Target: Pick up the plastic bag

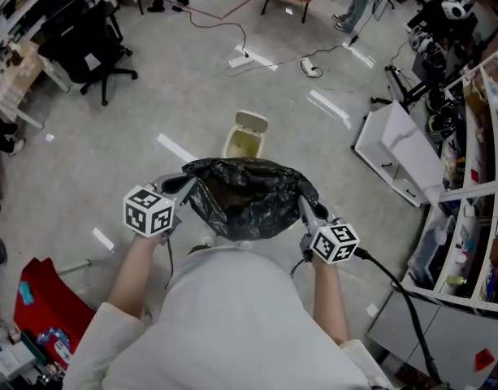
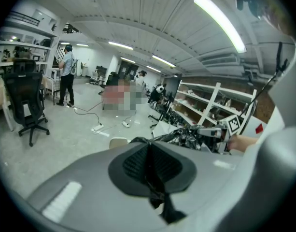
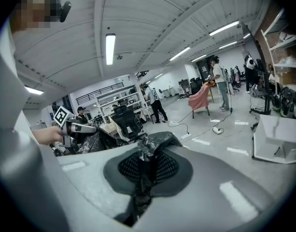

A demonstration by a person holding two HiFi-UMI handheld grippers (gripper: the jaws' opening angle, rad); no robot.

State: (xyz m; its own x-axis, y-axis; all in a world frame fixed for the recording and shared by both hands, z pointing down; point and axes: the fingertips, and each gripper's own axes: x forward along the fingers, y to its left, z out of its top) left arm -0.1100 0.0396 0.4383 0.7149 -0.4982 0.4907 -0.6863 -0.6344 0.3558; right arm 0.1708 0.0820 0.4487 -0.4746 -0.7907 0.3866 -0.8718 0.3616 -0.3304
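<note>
Bag held at both sides.
Your left gripper (image 1: pixel 182 185) and right gripper (image 1: pixel 304 205) fingers each pinched the rim of the black plastic bag (image 1: pixel 247 201).

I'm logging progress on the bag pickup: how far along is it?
Done: both grips are made. The left gripper is shut on one edge of the black plastic bag, and the right gripper on the opposite edge. In hand: the bag hangs stretched open between them, apparently clear of the floor. Left: nothing obvious for the pickup itself.

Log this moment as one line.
left gripper: shut on plastic bag | right gripper: shut on plastic bag | plastic bag: black, stretched open between them
</note>
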